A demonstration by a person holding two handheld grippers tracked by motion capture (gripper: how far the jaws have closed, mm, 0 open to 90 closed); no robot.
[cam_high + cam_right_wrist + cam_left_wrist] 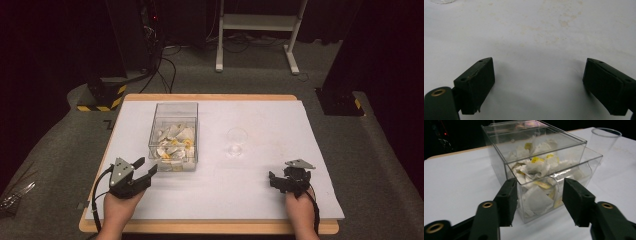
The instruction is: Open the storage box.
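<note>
Two open tools (148, 167) (278, 180), one box (174, 136), one cup (236, 141)

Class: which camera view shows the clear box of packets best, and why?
The left gripper view: the clear box stands close, its packets visible through the wall beyond the open left gripper. The high view shows it small, from above.

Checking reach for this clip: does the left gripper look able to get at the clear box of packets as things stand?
Probably yes. The left gripper is open and aimed at the clear box, with bare table between them.
</note>
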